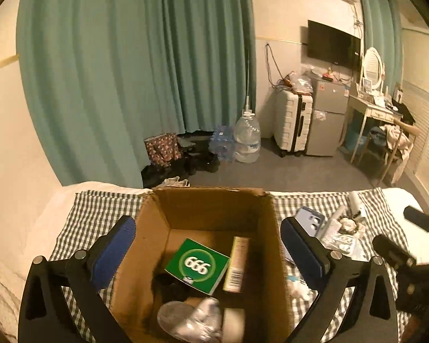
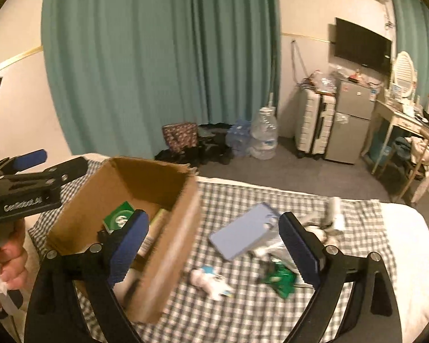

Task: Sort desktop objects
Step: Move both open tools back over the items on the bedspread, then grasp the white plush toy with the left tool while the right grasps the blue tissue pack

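An open cardboard box (image 1: pixel 214 200) stands on a checked cloth (image 1: pixel 100 203). It holds a green "666" box (image 1: pixel 198 264), a slim yellow carton (image 1: pixel 237 263), a clear plastic item (image 1: pixel 191 320) and something dark. My left gripper (image 1: pixel 208 254) is open and empty above the box, its fingers outside the box walls. My right gripper (image 2: pixel 214 248) is open and empty over the cloth right of the box (image 2: pixel 168 237). Under it lie a blue phone case (image 2: pixel 243 234), a white and blue wrapper (image 2: pixel 211 280) and a green packet (image 2: pixel 280 277).
A white tube (image 2: pixel 336 211) and crumpled wrappers (image 2: pixel 317 231) lie at the cloth's far right. The bed's far edge (image 2: pixel 271 187) drops to grey floor with water bottles (image 2: pixel 263 134), a suitcase (image 2: pixel 314 123), a small fridge (image 2: pixel 349 125) and a dressing table (image 2: pixel 400 120).
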A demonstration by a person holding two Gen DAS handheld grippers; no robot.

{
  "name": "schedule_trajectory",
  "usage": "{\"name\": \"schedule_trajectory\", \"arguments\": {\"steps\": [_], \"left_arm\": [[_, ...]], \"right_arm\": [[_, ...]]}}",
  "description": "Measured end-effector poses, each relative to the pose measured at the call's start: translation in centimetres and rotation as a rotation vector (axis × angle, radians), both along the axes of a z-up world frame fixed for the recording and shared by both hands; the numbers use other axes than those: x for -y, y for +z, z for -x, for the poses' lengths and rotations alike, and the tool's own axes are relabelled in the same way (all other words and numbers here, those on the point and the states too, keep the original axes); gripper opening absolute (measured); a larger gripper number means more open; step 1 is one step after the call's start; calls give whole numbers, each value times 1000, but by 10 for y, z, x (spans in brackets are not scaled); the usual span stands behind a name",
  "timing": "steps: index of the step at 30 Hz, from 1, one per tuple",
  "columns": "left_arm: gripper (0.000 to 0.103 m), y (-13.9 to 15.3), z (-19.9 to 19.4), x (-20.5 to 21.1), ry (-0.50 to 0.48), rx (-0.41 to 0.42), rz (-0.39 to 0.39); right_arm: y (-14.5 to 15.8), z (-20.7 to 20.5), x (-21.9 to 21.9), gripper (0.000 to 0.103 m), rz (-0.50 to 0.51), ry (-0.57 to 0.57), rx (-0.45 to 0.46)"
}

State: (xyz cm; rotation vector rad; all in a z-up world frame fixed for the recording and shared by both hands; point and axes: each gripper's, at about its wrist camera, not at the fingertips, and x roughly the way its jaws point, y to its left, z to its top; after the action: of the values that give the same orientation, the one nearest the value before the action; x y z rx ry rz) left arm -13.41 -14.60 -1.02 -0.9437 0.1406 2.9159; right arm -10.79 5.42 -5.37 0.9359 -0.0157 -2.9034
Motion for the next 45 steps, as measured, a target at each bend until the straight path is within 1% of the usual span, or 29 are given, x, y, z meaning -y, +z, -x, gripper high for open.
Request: {"name": "schedule_trajectory", "arguments": {"steps": [6, 9, 11, 14, 17, 19, 20, 22, 24, 28, 29, 32, 35, 36, 37, 39, 42, 43, 45], "left_arm": [[103, 0, -14, -38, -61, -12, -16], [103, -3, -18, -64, -89, -31, 29], [103, -9, -22, -84, -115, -33, 57], [103, -24, -26, -116, -154, -22, 91], [103, -44, -26, -141, -177, -42, 111], [103, -61, -22, -157, -167, -25, 129], [103, -67, -22, -163, -164, -19, 120], [103, -82, -23, -173, -170, -12, 94], [103, -96, -21, -182, -165, -1, 95], [103, -142, -11, -191, -138, 53, 90], [103, -155, -9, -190, -123, 69, 98], [103, -181, -6, -190, -112, 116, 138], [103, -197, -5, -185, -94, 148, 128], [103, -202, -6, -183, -84, 147, 130], [103, -206, -7, -183, -83, 137, 150], [103, -212, -9, -188, -86, 135, 192], [103, -222, -4, -187, -41, 166, 189], [103, -228, -1, -187, -8, 175, 211], [103, -237, 3, -192, 26, 179, 260]], "right_arm": [[12, -17, -47, 95, 1, -47, -6], [13, -26, -69, 95, -3, -81, -15], [10, -30, -88, 95, 13, -105, -9], [3, -33, -111, 95, 37, -140, 7], [-6, -36, -130, 95, 57, -165, 25], [-11, -38, -141, 95, 62, -178, 37], [-14, -39, -146, 95, 65, -184, 43], [-23, -39, -154, 95, 75, -193, 63], [-32, -39, -163, 95, 73, -197, 80], [-56, -34, -176, 95, 58, -203, 120], [-63, -33, -177, 95, 52, -198, 128], [-88, -27, -180, 95, 29, -187, 165], [-112, -20, -183, 95, 71, -175, 206], [-119, -18, -184, 91, 78, -172, 214], [-125, -16, -184, 84, 85, -166, 219], [-138, -9, -185, 81, 95, -152, 240], [-157, 4, -183, 81, 119, -142, 274], [-161, 7, -182, 81, 128, -140, 283], [-169, 15, -181, 81, 134, -135, 291]]}}
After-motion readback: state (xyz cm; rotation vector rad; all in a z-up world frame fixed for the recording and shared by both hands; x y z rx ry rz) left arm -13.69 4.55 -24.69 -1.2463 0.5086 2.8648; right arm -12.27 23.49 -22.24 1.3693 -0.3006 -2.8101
